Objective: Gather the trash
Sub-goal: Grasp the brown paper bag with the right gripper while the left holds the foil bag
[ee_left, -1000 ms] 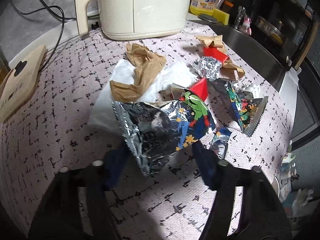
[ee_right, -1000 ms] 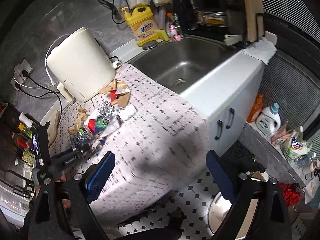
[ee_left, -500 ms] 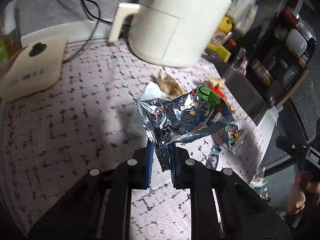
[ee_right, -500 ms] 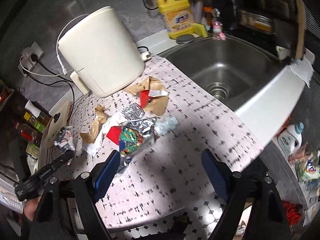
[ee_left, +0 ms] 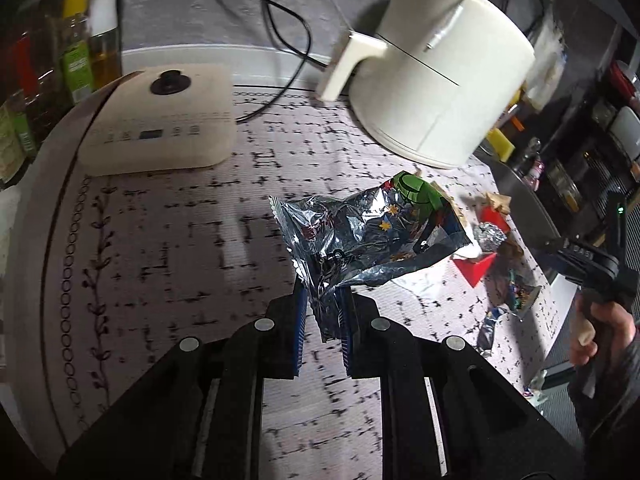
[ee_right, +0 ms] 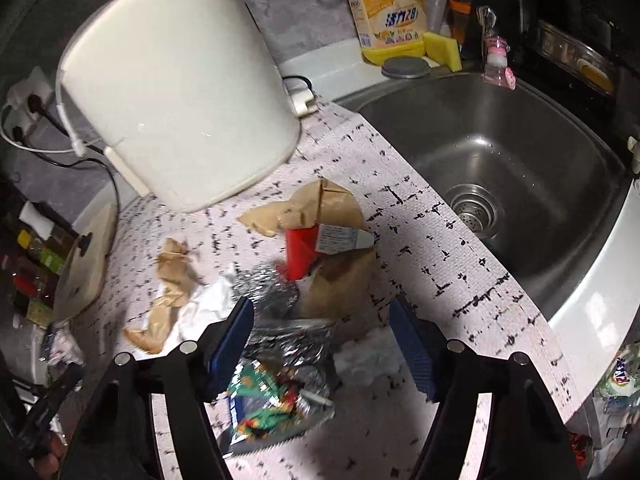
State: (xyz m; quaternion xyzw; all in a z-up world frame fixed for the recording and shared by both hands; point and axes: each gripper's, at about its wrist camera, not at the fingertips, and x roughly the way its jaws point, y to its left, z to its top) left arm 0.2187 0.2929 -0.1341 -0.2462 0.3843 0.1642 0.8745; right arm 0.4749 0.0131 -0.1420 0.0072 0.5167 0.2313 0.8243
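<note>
Left claw [ee_left: 323, 312] pinches a crumpled foil snack bag [ee_left: 368, 236] above the worktop [ee_left: 168, 248]; right claw [ee_right: 324, 344], closing, straddles another foil wrapper [ee_right: 280, 380] near the sink [ee_right: 520, 152].

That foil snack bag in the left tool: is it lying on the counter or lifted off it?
Lifted. The foil bag hangs crumpled above the counter, pinched in the left tool.

Blue pads of the left gripper [ee_left: 323, 312] hide the pinched lower corner of a crumpled silver foil snack wrapper [ee_left: 360, 236]. Dark bottles [ee_left: 24, 92] at the patterned worktop's [ee_left: 160, 240] left edge are cut off and blurred. The right-wrist view smears a second colourful foil wrapper [ee_right: 276, 384], print unreadable.
</note>
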